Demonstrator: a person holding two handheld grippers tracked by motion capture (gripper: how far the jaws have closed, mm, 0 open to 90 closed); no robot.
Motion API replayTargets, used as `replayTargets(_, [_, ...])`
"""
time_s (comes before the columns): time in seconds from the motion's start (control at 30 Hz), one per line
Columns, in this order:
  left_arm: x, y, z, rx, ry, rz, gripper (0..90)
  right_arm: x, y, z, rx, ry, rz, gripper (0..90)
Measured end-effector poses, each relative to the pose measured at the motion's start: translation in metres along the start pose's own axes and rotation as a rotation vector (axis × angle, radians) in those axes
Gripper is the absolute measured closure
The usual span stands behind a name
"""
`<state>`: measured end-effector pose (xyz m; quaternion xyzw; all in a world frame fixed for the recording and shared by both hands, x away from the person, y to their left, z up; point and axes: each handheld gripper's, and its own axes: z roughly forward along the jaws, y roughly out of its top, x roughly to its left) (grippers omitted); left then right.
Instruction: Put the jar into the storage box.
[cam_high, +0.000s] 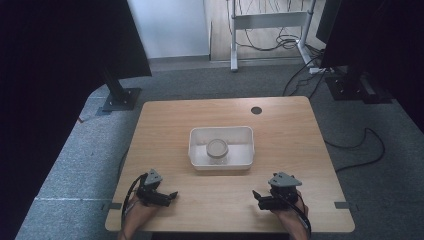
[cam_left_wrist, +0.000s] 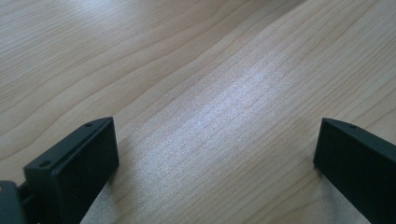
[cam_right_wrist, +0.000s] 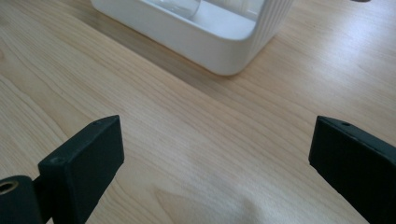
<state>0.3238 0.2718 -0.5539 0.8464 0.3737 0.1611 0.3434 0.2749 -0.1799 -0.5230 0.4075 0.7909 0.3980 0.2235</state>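
Ahead of both spread-jawed grippers, well apart, sits the white tray (cam_high: 221, 165) holding a jar (cam_high: 217, 148).

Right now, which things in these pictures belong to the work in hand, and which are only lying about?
Belong to the work:
- white rectangular plastic tub in the middle of the wooden table
- clear round glass jar standing inside it
- left gripper and right gripper, both open, resting near the table's front edge

Lying about:
- black cables on the grey carpet
- white metal frame behind the table
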Motion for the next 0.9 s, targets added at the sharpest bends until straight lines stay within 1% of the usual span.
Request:
replayTargets(0.4, [0.0,0.0,0.0,0.0,0.0,0.0,0.0,-0.01,-0.026,-0.009,0.044,-0.037,0.045,2.8])
replayTargets(0.63, [0.0,0.0,0.0,0.0,0.0,0.0,0.0,-0.012,-0.039,-0.012,0.082,-0.058,0.055,2.9])
replayTargets(0.9, [0.0,0.0,0.0,0.0,0.0,0.0,0.0,-0.013,-0.05,-0.015,0.12,-0.067,0.071,2.9])
